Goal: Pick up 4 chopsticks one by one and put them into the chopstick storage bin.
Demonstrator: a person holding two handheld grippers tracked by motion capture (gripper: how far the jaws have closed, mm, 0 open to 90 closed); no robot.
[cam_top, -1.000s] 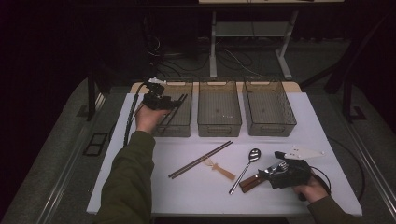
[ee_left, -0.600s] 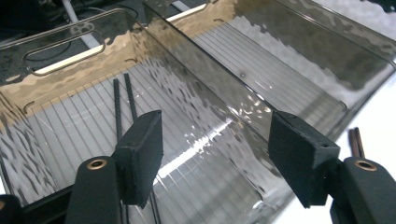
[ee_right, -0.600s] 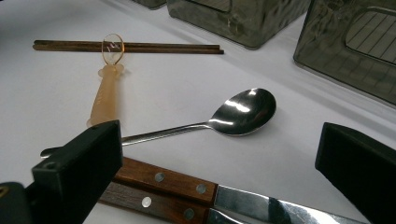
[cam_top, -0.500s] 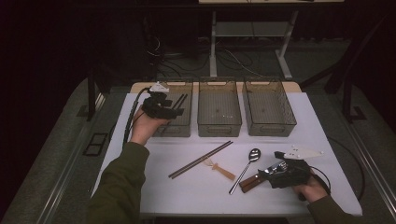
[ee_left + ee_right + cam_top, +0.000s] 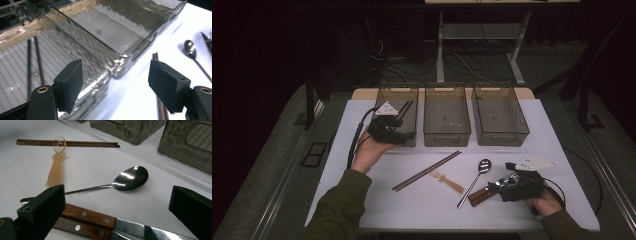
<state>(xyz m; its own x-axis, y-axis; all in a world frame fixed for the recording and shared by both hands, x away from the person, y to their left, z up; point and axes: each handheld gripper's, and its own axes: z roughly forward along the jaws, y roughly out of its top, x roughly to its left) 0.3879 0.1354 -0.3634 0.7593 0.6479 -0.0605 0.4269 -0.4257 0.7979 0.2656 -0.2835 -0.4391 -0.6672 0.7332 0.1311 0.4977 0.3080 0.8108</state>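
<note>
Two chopsticks (image 5: 35,62) are seen lying in the left bin (image 5: 398,95), upper left of the frame; the left gripper's (image 5: 399,134) fingers have just been opening, empty, while the right gripper (image 5: 117,220) is held wide over the knives (image 5: 95,218).

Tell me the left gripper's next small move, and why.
Probably back toward the brown chopsticks on the table. The left gripper has just been opening, nothing is between its jaws, and black chopsticks already lie in the left bin, so the brown pair looks next.
</note>
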